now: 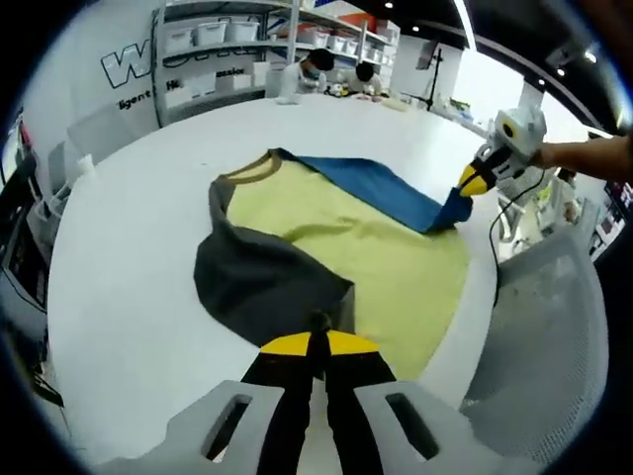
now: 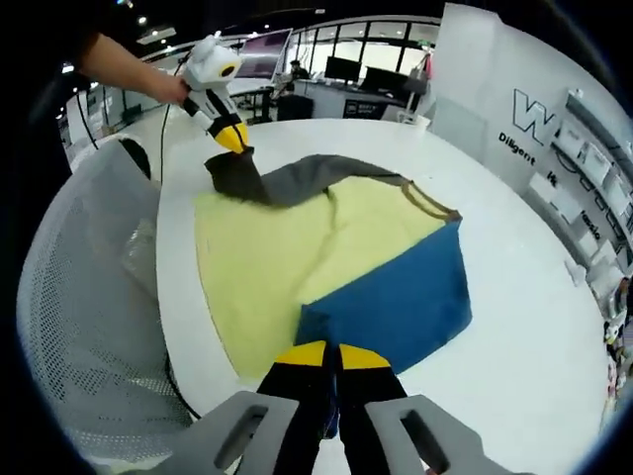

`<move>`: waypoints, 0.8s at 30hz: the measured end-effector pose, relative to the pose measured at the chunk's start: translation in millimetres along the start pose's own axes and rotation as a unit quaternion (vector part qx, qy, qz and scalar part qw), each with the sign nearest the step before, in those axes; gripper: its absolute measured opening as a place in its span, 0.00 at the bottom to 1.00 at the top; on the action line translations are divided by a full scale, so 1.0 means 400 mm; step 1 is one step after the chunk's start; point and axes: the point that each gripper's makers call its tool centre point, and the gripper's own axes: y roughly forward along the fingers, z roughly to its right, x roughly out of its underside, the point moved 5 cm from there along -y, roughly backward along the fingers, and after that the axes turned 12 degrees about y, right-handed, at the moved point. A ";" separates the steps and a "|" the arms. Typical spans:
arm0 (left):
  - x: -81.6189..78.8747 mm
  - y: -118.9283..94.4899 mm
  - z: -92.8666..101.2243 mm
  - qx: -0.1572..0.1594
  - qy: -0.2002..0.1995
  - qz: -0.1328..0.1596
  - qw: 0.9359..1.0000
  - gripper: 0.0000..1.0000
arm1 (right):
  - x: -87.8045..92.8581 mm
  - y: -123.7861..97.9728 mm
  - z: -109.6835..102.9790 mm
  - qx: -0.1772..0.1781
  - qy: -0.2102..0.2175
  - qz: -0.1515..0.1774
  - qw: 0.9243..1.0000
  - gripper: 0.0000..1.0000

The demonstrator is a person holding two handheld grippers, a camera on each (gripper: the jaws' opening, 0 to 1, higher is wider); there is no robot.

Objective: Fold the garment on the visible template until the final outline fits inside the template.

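Garment: a shirt [image 1: 366, 247] with a yellow body, one grey sleeve [image 1: 262, 282] and one blue sleeve [image 2: 396, 297]; it lies on the round white table [image 1: 129, 267], near the edge by the mesh chair [image 2: 84, 327].
Template: I cannot tell where it is; no outline is visible on the table around the cloth.
Left gripper [image 1: 318, 334]: its jaws are closed together on the edge of the grey sleeve; in the right gripper view it [image 2: 229, 137] is at the far side, pinching the dark cloth.
Right gripper [image 2: 331, 358]: its jaws are pressed together on the corner of the blue sleeve; in the left gripper view it [image 1: 473, 181] holds the blue cloth at the table edge.
Reason of the hold: each tool takes one sleeve end, so, I think, both sleeves can be carried inward over the yellow body.
Fold state: the grey sleeve is already partly over the body, the blue one is lifted and stretched; the outline looks to me not yet compact.
Risk: the hem is close to the table edge and may slide off.
Collar [image 1: 252, 170]: brown, lying flat at the far end.
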 end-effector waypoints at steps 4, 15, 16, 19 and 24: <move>-0.003 -0.017 -0.042 -0.020 0.001 0.001 1.000 0.04 | -0.028 -0.009 0.039 0.016 -0.004 0.006 1.000 0.00; -0.019 -0.072 -0.130 -0.073 0.002 0.018 0.997 0.04 | -0.092 -0.046 0.126 0.051 0.002 0.032 0.998 0.00; -0.020 -0.077 -0.137 -0.077 0.000 0.019 0.997 0.04 | -0.097 -0.049 0.134 0.054 0.004 0.034 0.998 0.00; -0.019 -0.098 -0.170 -0.098 0.004 0.019 0.995 0.04 | -0.111 -0.062 0.158 0.066 0.008 0.041 0.997 0.00; -0.016 -0.135 -0.226 -0.131 -0.017 0.021 0.991 0.04 | -0.132 -0.083 0.203 0.093 0.014 0.049 0.994 0.00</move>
